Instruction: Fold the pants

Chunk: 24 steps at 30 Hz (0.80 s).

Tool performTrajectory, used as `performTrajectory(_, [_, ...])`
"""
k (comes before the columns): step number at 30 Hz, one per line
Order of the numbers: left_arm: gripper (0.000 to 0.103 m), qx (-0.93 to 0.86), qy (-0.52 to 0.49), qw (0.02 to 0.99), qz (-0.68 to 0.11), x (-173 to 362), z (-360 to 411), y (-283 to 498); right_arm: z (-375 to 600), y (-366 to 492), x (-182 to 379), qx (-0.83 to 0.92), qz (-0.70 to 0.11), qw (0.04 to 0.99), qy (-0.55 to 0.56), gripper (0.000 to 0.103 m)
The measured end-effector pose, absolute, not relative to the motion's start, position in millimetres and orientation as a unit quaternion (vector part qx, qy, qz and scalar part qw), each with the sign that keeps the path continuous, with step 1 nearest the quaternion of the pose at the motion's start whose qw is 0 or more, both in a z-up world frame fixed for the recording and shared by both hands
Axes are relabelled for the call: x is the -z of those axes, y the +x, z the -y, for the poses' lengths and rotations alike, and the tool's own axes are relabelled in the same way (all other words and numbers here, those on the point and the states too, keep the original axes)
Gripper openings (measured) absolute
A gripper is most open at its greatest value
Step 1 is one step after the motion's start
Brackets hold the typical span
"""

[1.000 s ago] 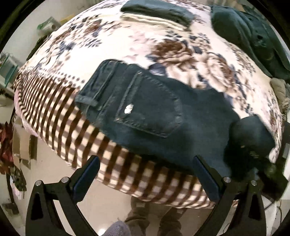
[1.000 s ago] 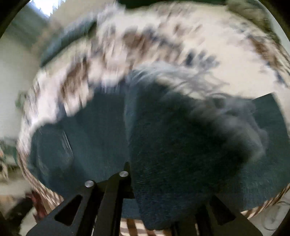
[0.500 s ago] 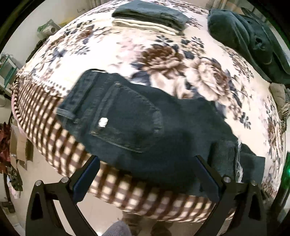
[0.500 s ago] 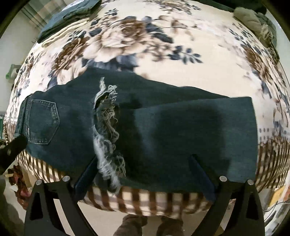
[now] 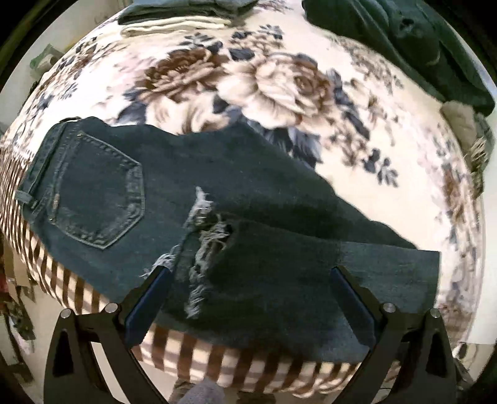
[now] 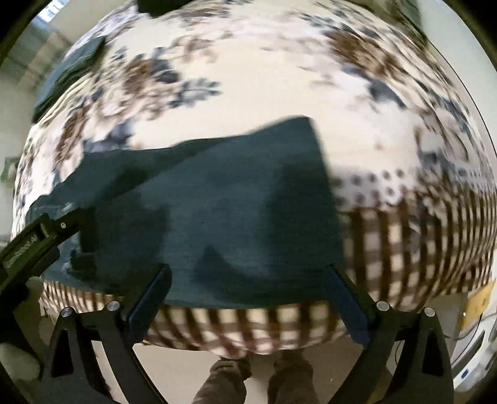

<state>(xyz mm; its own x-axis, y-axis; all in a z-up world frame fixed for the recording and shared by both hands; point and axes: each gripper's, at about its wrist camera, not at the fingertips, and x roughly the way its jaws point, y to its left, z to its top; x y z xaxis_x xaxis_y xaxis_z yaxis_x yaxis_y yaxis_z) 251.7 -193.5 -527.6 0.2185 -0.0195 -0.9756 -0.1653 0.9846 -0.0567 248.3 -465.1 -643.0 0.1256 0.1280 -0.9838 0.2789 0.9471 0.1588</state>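
Observation:
Dark blue jeans (image 5: 248, 205) lie on the bed's near edge, waistband and back pocket (image 5: 96, 199) at the left. The leg end is folded back over itself, its frayed hem (image 5: 202, 248) lying near the middle. My left gripper (image 5: 250, 279) is open and empty, just above the folded part by the frayed hem. In the right wrist view the folded leg (image 6: 217, 211) fills the middle. My right gripper (image 6: 247, 276) is open and empty over its near edge. The left gripper also shows in the right wrist view (image 6: 34, 245) at the left.
The bed has a floral blanket (image 5: 279, 87) with a brown checked border (image 6: 403, 248) hanging over the near edge. Folded clothes (image 5: 174, 18) lie at the far side and a dark green garment (image 5: 403, 46) at the far right. The floor and the person's feet (image 6: 254, 376) are below.
My right gripper has let go of the leg end, which now lies folded over the jeans, and has swung right. My left gripper moved right, from the pocket towards the frayed hem.

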Motion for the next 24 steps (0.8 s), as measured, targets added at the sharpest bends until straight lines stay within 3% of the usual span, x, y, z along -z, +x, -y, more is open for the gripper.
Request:
performTrajectory(3, [0.101,-0.069,-0.033,0.762,-0.643,551.9,199.0,263.3,485.5,246.5,653.4,0.070,-0.665,0.729,0.147,0.100])
performTrajectory(6, [0.081,-0.090,-0.033,0.742,-0.664,574.3,186.7,271.6,499.2,247.4,661.7,0.080,-0.670,0.724,0.143,0.100])
performTrajectory(7, [0.070,-0.084,-0.047,0.742,-0.663,576.5,182.5,272.1,501.6,246.1,662.2,0.081,-0.670,0.723,0.144,0.100])
performTrajectory(8, [0.043,-0.079,-0.056,0.746,-0.659,576.1,180.0,271.4,504.3,246.4,663.2,0.083,-0.671,0.723,0.145,0.100])
performTrajectory(9, [0.026,-0.074,-0.062,0.756,-0.648,573.1,177.6,269.6,505.8,246.8,663.3,0.084,-0.671,0.722,0.146,0.100])
performTrajectory(10, [0.011,-0.072,-0.055,0.763,-0.640,569.4,176.4,267.6,507.3,247.1,663.8,0.084,-0.670,0.722,0.149,0.100])
performTrajectory(11, [0.006,-0.067,-0.054,0.766,-0.637,567.2,176.3,266.5,508.5,247.1,663.6,0.085,-0.669,0.722,0.152,0.100])
performTrajectory(18, [0.005,-0.038,-0.066,0.812,-0.578,531.1,170.9,271.1,496.2,251.4,662.4,0.082,-0.668,0.724,0.149,0.100])
performTrajectory(24, [0.014,-0.036,-0.158,0.763,-0.626,556.9,143.4,282.2,480.6,257.2,665.4,0.084,-0.672,0.722,0.143,0.100])
